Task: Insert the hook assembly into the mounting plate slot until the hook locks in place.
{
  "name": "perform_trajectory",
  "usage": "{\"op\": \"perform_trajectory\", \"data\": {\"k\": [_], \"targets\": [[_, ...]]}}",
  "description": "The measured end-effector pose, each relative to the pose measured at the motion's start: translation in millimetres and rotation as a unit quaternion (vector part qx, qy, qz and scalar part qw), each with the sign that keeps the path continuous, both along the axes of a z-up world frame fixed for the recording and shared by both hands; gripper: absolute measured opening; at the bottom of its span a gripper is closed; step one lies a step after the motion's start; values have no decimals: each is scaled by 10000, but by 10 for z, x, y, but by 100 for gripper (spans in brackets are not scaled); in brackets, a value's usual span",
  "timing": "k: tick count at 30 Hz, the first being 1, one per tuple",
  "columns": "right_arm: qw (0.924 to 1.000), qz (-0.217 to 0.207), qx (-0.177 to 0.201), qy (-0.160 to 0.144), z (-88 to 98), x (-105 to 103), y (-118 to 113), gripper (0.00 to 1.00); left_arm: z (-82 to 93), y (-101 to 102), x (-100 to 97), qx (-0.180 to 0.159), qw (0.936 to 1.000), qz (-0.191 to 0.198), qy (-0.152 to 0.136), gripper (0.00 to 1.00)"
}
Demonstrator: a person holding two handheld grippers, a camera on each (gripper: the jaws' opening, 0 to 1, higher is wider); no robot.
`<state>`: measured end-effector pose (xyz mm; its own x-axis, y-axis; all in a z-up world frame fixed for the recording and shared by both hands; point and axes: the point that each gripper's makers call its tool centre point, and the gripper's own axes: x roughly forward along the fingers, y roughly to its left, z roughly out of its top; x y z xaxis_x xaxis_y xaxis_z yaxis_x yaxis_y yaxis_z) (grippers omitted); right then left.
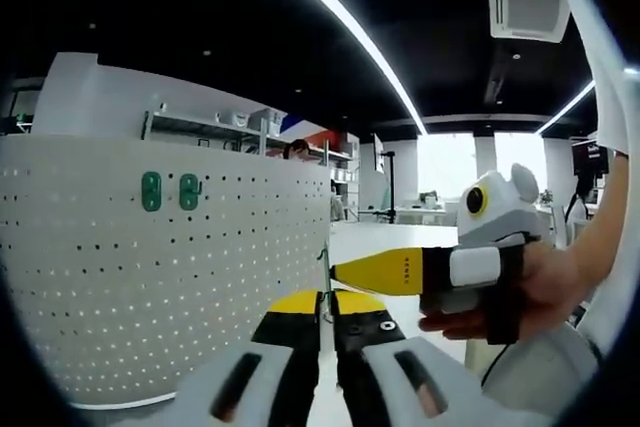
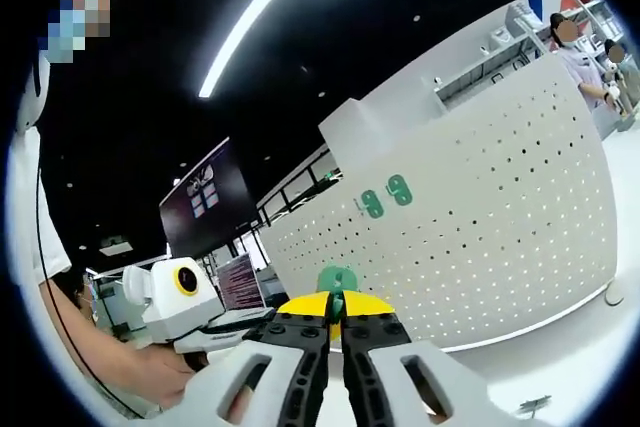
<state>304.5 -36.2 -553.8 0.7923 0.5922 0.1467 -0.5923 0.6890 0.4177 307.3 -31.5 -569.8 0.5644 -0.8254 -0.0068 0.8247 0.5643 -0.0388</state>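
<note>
A white perforated mounting plate (image 1: 170, 277) stands upright on the table (image 2: 570, 372), curving with the fisheye, and its lower edge meets the white surface with open table in front of it. Two green hooks (image 1: 169, 191) already sit side by side high on the plate, with bare rows of holes around them on every side. In the left gripper view the left tool (image 1: 327, 315) rises from the bottom with its yellow-tipped jaws drawn together; nothing can be made out between them, and they stand just off the plate's right-hand edge. The right tool (image 1: 335, 271) comes in from the right, held in a person's hand (image 1: 545, 292), its yellow nose pointing toward that same edge of the plate, close above the left tool's tips. The right gripper view shows what the other hides: the right tool (image 2: 336, 309) is clamped on a green hook assembly (image 2: 337, 281), which sticks up between the jaw tips and sits in front of the plate's lower face, apart from it and well below the two mounted hooks (image 2: 387, 196). There the left tool's white body (image 2: 180, 302) appears low on the left, gripped by a hand (image 2: 165, 372), well clear of the plate.
</note>
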Motion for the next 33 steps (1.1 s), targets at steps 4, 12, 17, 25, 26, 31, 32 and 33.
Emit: {"op": "perform_trajectory", "data": {"k": [4,12,17,25,26,31,32,33], "targets": [[10000,6,-2,3,6,4,-1,0,-49,30,1,81,9999,-26,65,14],[10000,16,10,37,8,13,-18,0,-260,84,-3,223,9988,22,429,55],[10000,29,18,87,-12,6,-13,0,-351,85,-28,421,9982,20,423,71],[9962,-109,-845,-166,-4,26,-11,0,-381,132,-7,432,9979,97,464,72],[9920,-226,-1216,-236,-12,35,-21,0,-386,136,-6,418,9979,107,480,72],[9665,-554,-2439,-575,-57,62,-54,0,-403,150,4,468,9977,151,472,72],[9653,-546,-2490,-561,-73,60,-48,0,-403,151,4,468,9977,151,475,72],[9679,-521,-2399,-531,-76,59,-31,0,-404,151,4,465,9976,154,485,72]]}}
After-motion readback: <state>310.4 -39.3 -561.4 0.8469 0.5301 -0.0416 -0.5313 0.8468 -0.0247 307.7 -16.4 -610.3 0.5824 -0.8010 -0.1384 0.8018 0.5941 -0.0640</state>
